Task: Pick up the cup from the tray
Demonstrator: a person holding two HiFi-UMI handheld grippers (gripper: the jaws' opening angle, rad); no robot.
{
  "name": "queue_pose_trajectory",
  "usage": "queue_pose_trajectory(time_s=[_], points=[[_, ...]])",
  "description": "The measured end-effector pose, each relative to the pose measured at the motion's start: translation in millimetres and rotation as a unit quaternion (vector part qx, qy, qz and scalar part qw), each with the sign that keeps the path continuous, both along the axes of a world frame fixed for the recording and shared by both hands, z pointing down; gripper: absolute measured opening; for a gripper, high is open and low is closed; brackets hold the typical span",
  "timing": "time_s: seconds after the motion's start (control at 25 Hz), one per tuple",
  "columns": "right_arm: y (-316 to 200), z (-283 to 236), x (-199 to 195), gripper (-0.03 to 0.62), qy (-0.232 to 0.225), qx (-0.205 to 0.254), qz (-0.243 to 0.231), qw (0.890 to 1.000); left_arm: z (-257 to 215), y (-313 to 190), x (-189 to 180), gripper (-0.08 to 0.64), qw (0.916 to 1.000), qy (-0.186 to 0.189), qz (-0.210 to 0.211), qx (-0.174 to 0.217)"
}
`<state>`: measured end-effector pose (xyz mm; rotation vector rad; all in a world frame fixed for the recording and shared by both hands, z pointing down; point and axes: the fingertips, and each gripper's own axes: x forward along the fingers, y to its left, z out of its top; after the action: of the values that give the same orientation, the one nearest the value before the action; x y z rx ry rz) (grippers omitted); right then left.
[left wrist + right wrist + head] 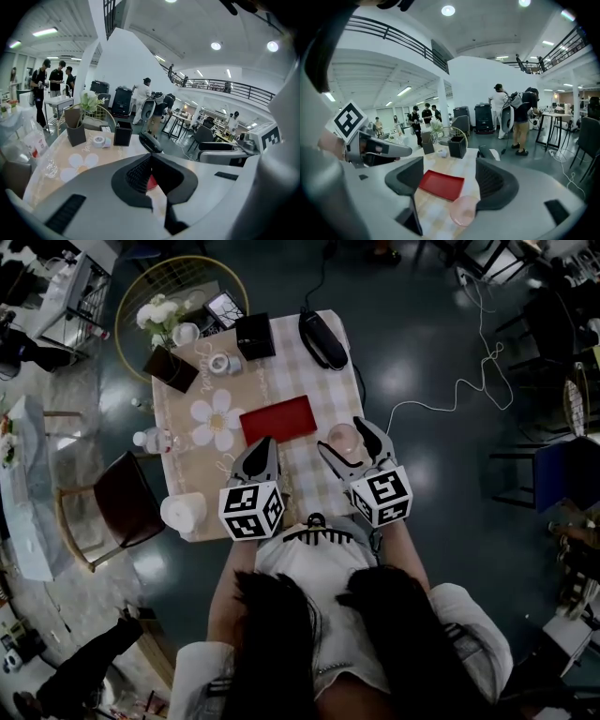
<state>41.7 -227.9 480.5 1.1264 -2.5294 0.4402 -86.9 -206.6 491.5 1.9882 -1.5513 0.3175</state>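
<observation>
**Right gripper open around the pink cup, cup off the tray**

The right gripper (449,172) has its jaws spread wide. In its own view the pink cup (464,212) shows low between them, against the edge of the right jaw and clear of the left one, so nothing pinches it. The left gripper (150,160) has its dark pads drawn together at the tips with nothing caught in them. Only a sliver of red shows through the slit below.

From the head view, the cup sits between the right gripper's jaws, over the checked cloth and just past the right end of the red tray (278,420), not on it. Whether it rests on the cloth cannot be told. The left gripper hangs near the tray's front edge.

Further up the table (292,357) stand a black box (254,336), a long black case (323,338), a roll of tape (220,363) and white flowers (159,313). A dark chair (127,498) stands at the table's left side.
</observation>
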Motion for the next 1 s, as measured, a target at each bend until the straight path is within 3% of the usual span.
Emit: queue_pose_trajectory(time_s=[0.16, 0.28, 0.36, 0.48, 0.68, 1.0], points=[[0.5, -6.2, -5.2, 0.239, -0.012, -0.008, 0.028, 1.0, -5.3, -0.8, 0.8, 0.008, 1.0, 0.001, -0.002, 0.006], [-2.7, 2.1, -5.6, 0.137, 0.025, -0.028, 0.055, 0.998, -6.6, -1.3, -0.8, 0.008, 0.9999, -0.004, -0.008, 0.009], [-7.1, 6.4, -2.5, 0.033, 0.034, -0.051, 0.081, 0.995, -5.2, -0.5, 0.6, 0.008, 0.9999, -0.005, -0.01, 0.007], [-7.2, 6.5, -8.8, 0.009, 0.018, -0.071, 0.075, 0.994, -2.8, 2.2, 4.2, 0.008, 0.9999, 0.008, -0.015, 0.003], [-1.7, 16.1, -24.2, 0.009, 0.063, -0.058, 0.055, 0.995, -0.9, 3.6, 4.2, 0.008, 0.9995, 0.021, -0.023, 0.0], [2.5, 12.2, -36.5, 0.008, 0.058, -0.042, 0.044, 0.996, 5.1, 6.2, 1.4, 0.008, 0.9995, 0.016, -0.028, -0.001]])
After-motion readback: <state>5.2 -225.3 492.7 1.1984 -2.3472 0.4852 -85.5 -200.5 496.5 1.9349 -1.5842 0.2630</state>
